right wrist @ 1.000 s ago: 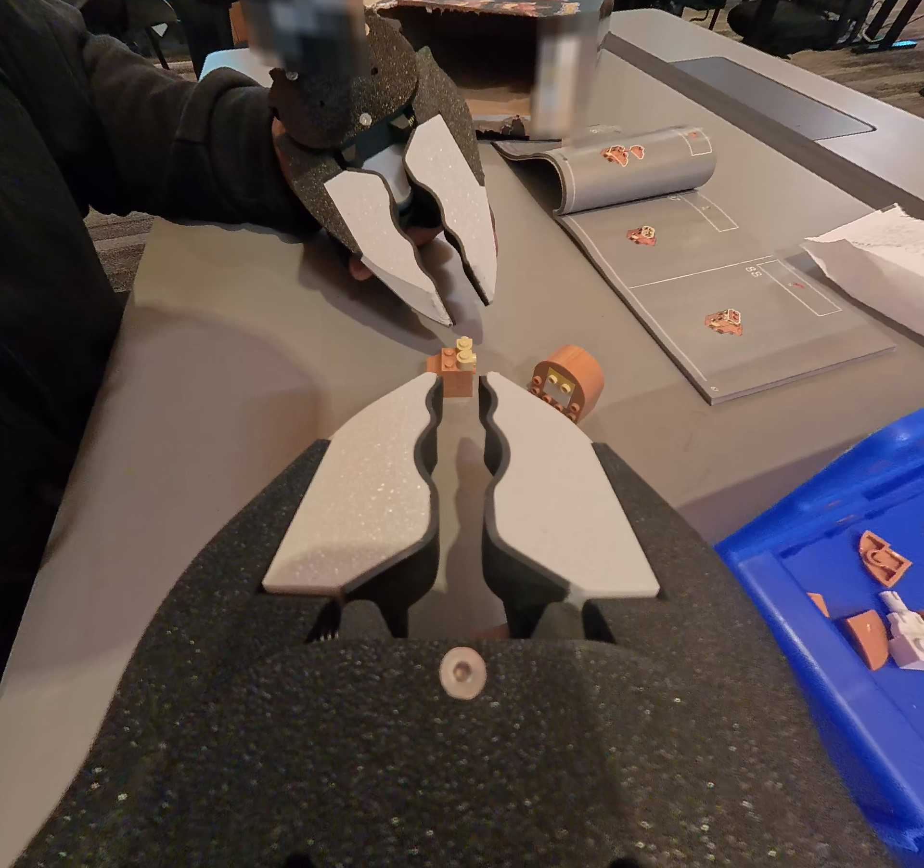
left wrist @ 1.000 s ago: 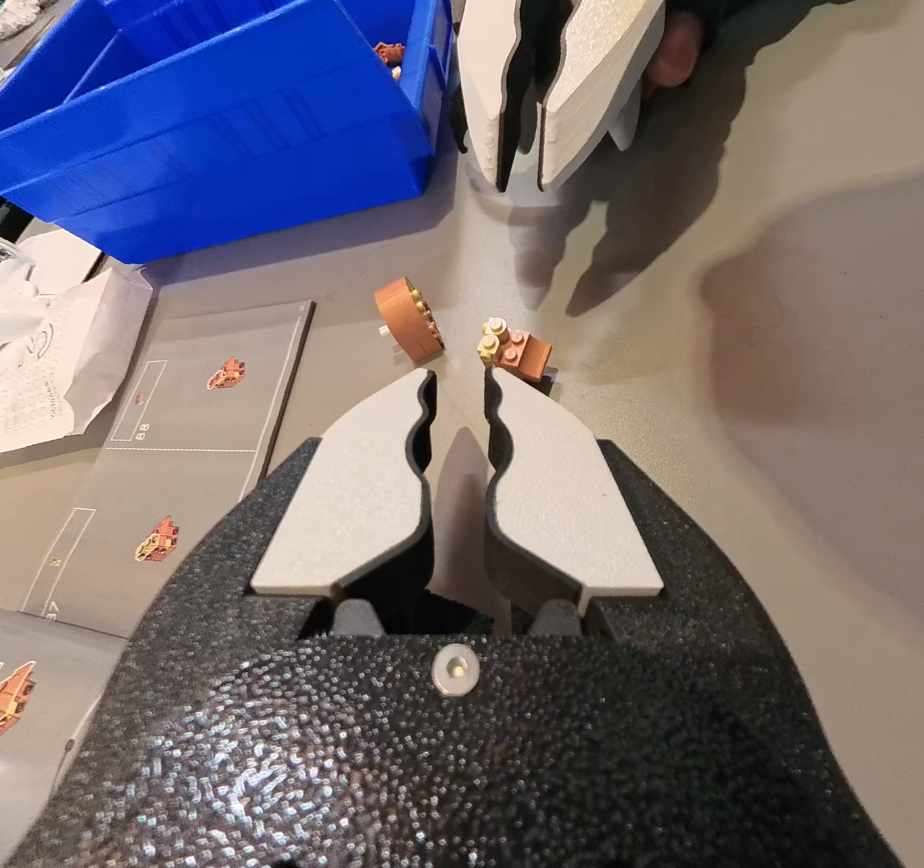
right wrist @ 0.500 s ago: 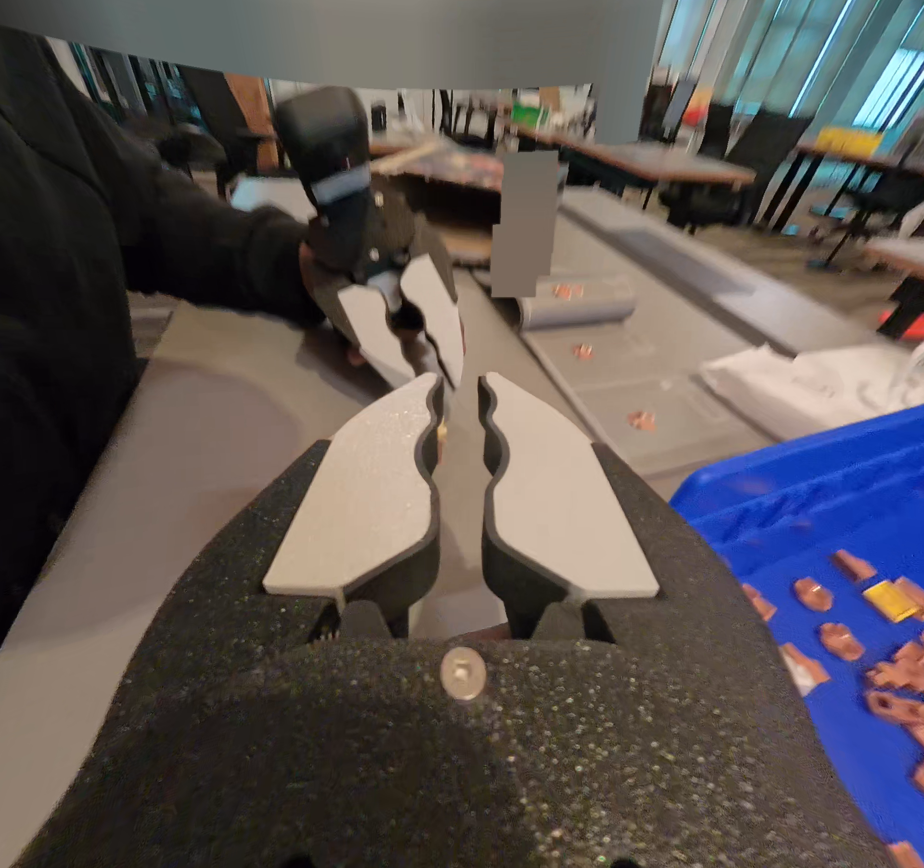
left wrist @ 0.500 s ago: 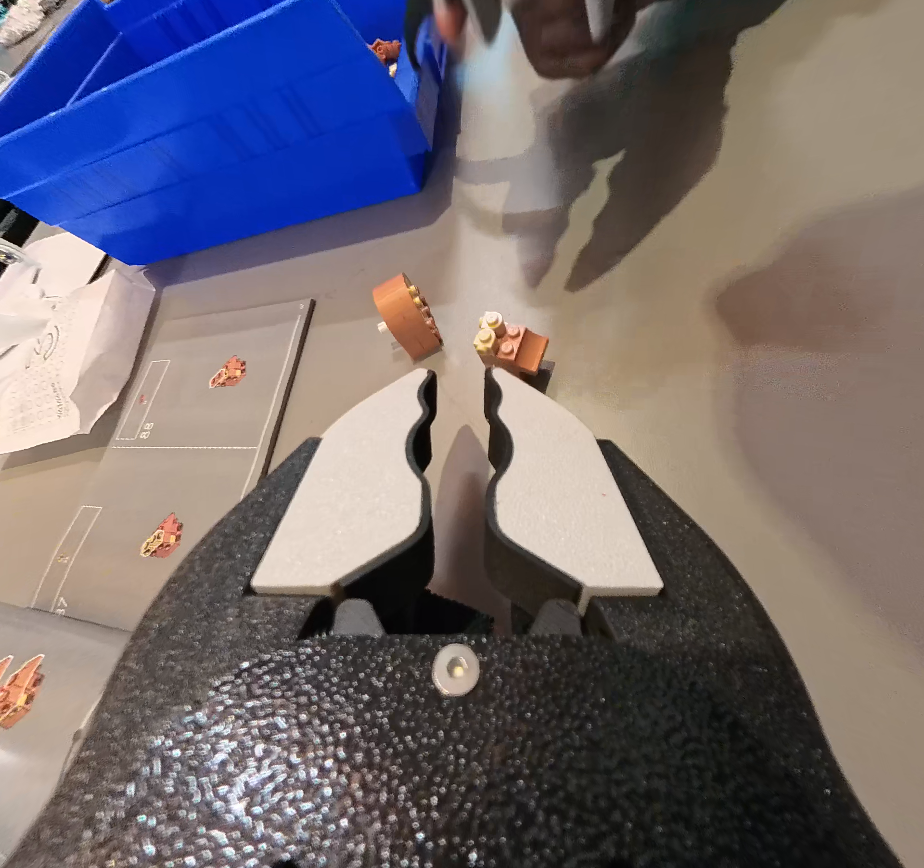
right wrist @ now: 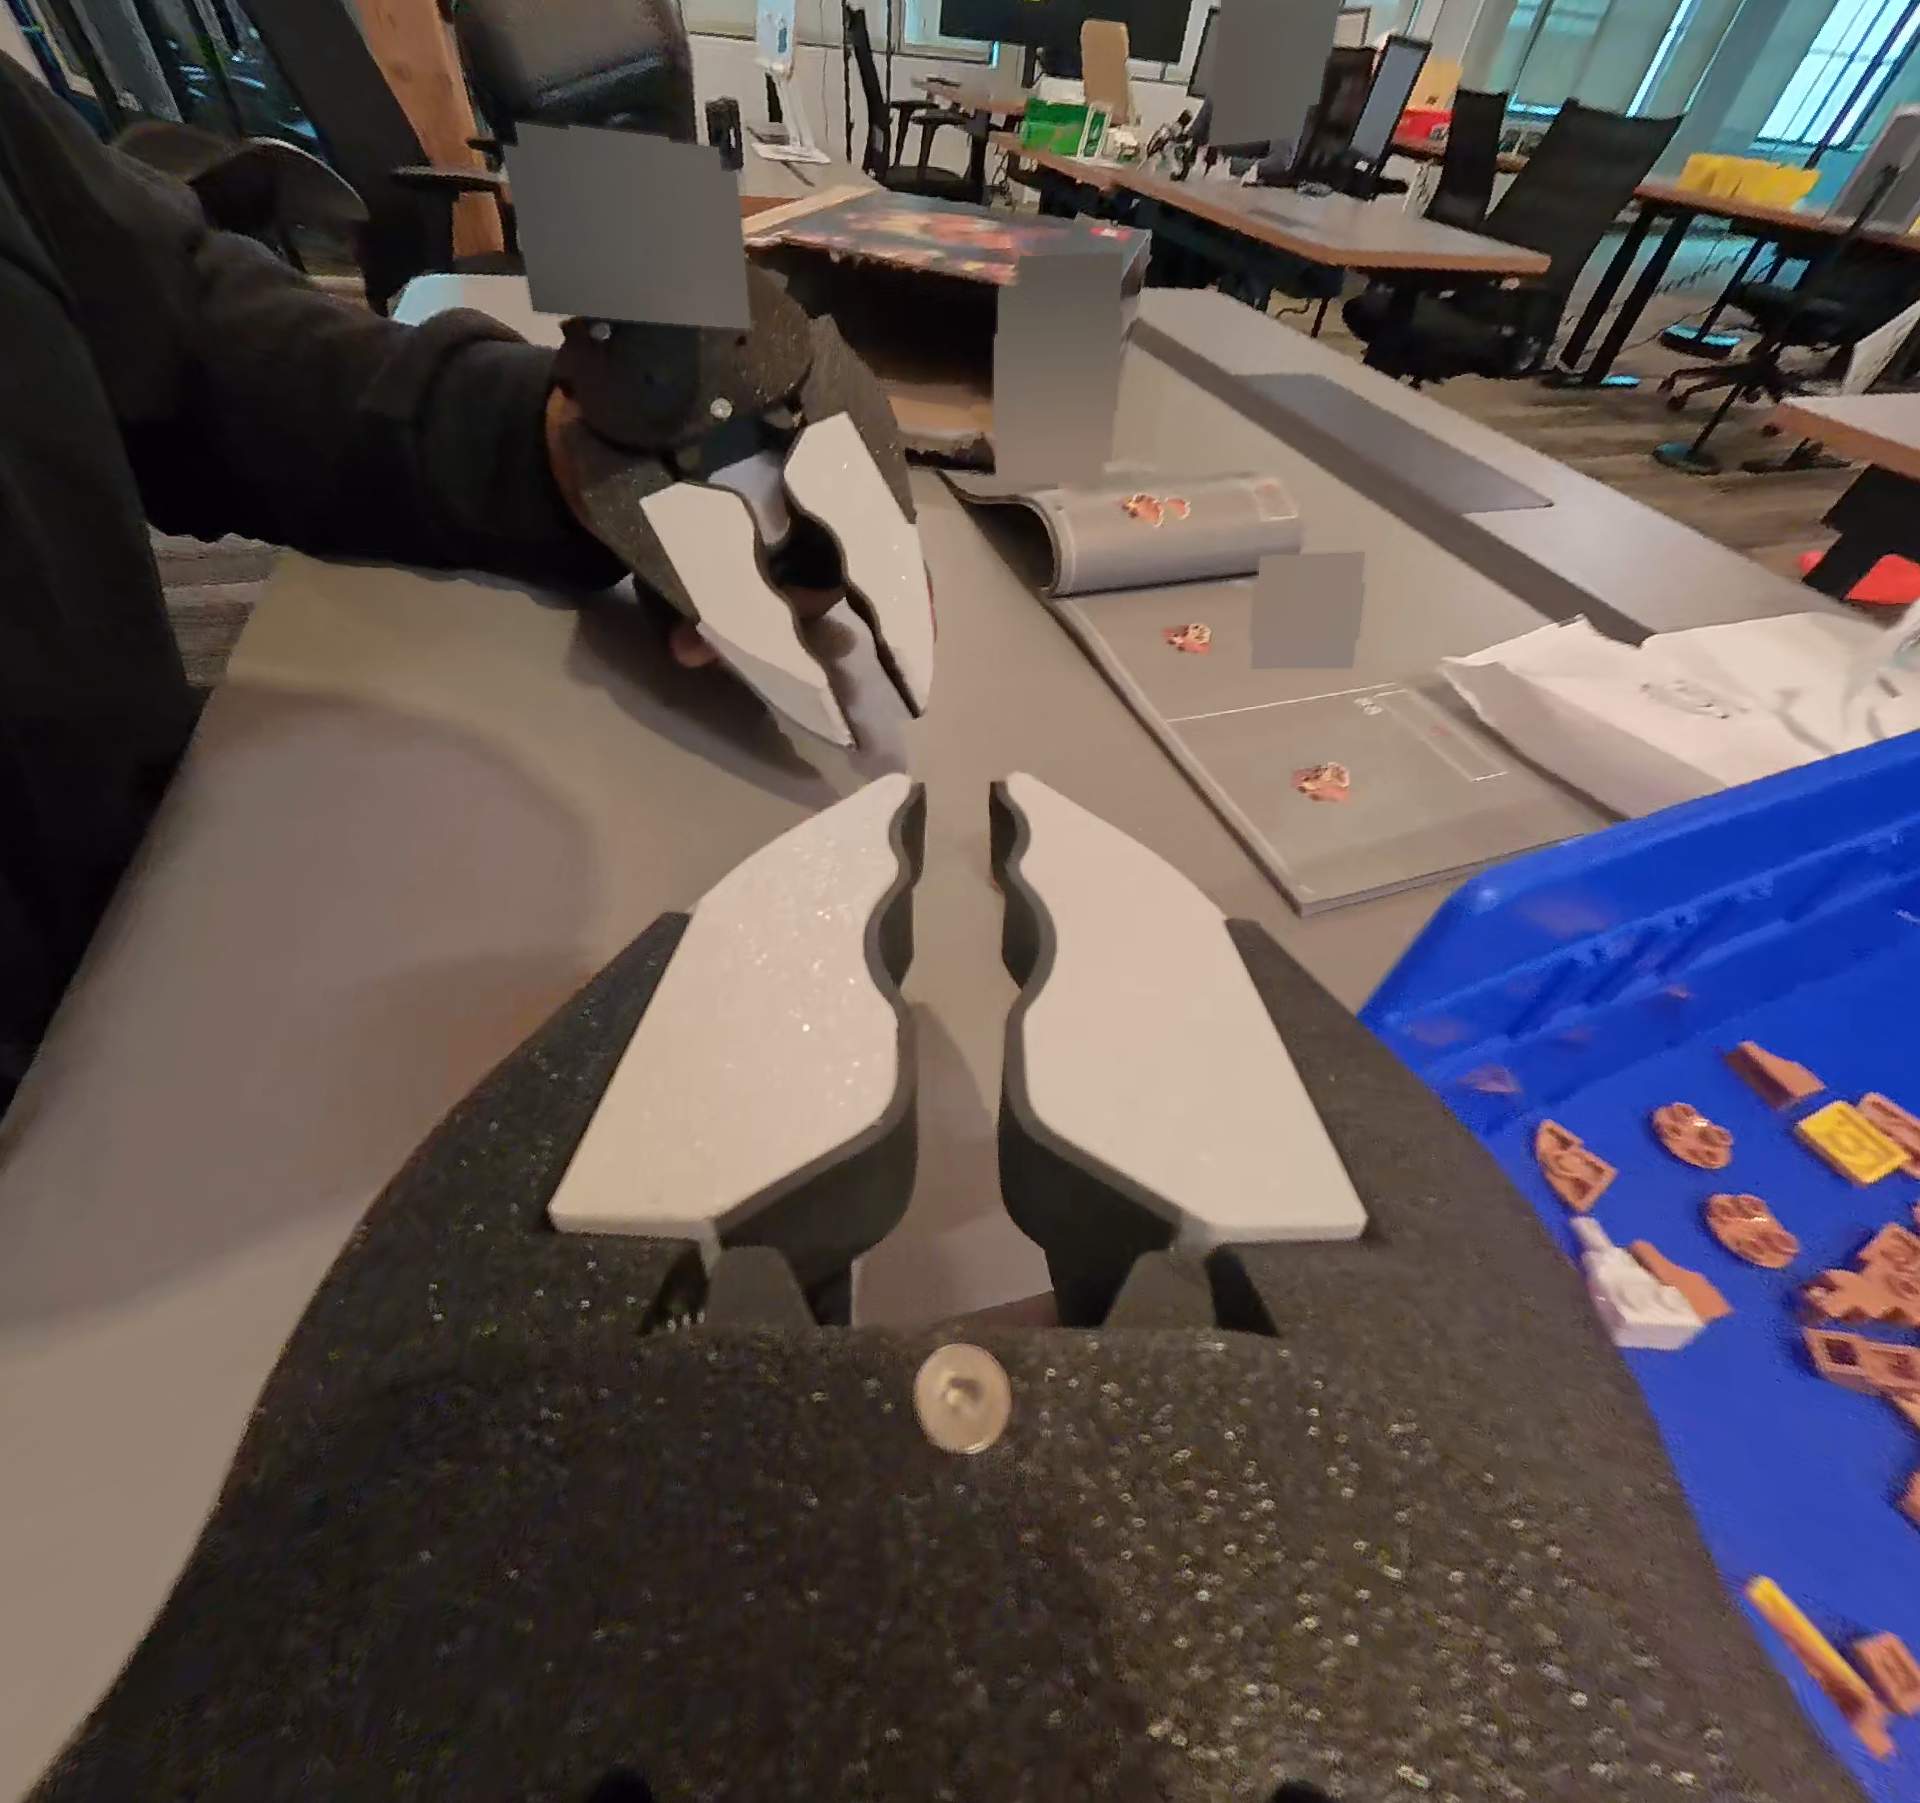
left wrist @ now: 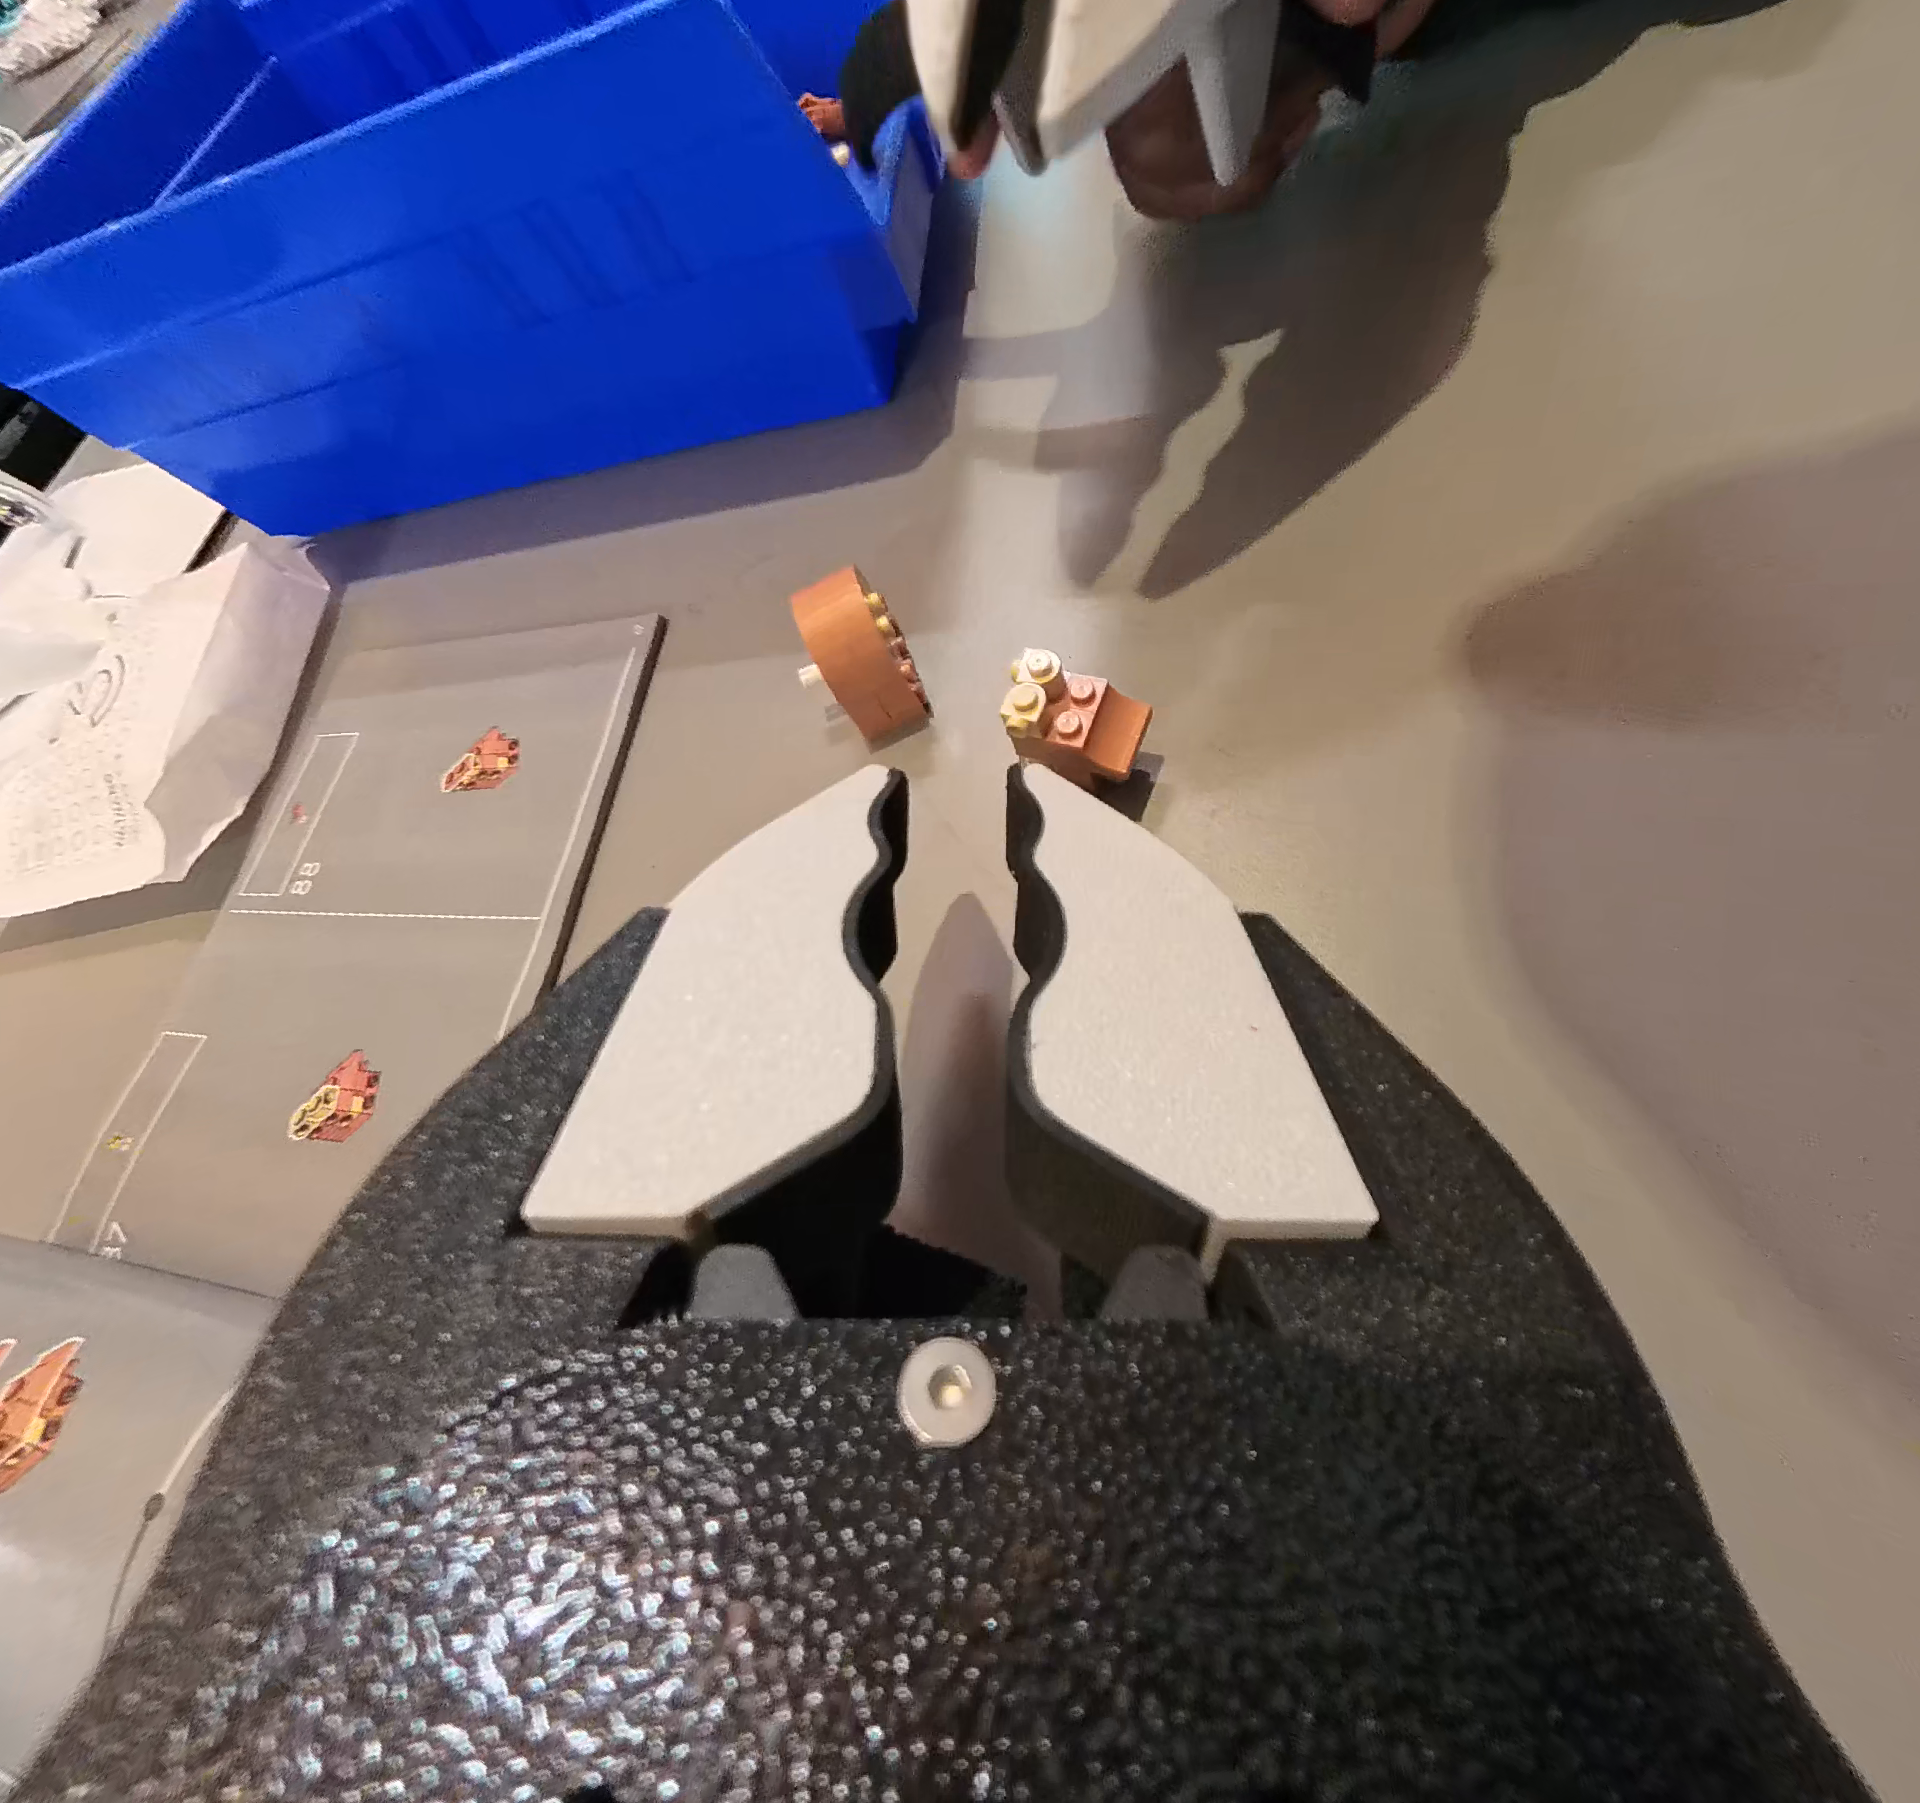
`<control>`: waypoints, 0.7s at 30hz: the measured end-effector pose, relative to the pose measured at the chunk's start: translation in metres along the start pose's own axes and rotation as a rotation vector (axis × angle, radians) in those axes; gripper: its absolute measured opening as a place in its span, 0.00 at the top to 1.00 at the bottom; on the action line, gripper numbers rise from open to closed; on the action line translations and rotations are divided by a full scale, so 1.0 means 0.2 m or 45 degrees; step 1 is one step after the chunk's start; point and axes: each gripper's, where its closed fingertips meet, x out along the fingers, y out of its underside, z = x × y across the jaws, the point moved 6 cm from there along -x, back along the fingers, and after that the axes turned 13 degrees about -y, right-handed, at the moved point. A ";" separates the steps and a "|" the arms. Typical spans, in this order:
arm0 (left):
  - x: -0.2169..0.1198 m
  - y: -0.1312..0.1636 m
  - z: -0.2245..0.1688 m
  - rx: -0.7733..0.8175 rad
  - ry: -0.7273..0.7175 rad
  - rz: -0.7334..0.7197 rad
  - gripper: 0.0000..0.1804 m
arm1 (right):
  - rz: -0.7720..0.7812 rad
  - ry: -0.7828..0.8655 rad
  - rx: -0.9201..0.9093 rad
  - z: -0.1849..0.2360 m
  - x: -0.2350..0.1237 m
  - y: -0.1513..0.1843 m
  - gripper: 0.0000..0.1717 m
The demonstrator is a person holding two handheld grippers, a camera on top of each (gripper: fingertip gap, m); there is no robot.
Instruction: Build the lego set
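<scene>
My left gripper [left wrist: 954, 787] is open and empty, low over the grey table. A small brown brick assembly with tan studs [left wrist: 1075, 725] lies just beyond its right fingertip [left wrist: 1023, 792]. A round brown brick piece [left wrist: 857, 667] lies on its edge just left of the gripper's line. My right gripper [right wrist: 954, 797] is open with a narrow gap and nothing between the pads. It is raised and also shows in the left wrist view [left wrist: 997, 148], by the near corner of the blue bin [left wrist: 468, 226]. The left gripper shows in the right wrist view [right wrist: 881, 725] just ahead of the right fingertips.
The blue bin [right wrist: 1558, 932] holds several loose brown and yellow bricks. An open instruction booklet [left wrist: 436, 870] lies left of the bricks, with white paper [left wrist: 104, 714] beside it. A cardboard box [right wrist: 935, 299] stands at the far end of the table. About 5 cm separates my left fingertips from the round brown brick piece [left wrist: 857, 667].
My right gripper has lifted away from the brick assembly and swung up toward the blue bin, its fingers a little closer together. The left gripper and both brick pieces have stayed put.
</scene>
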 end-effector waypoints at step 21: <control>0.00 0.01 0.00 0.002 0.004 0.004 0.90 | -0.051 0.188 -0.177 -0.07 -0.13 -0.10 0.93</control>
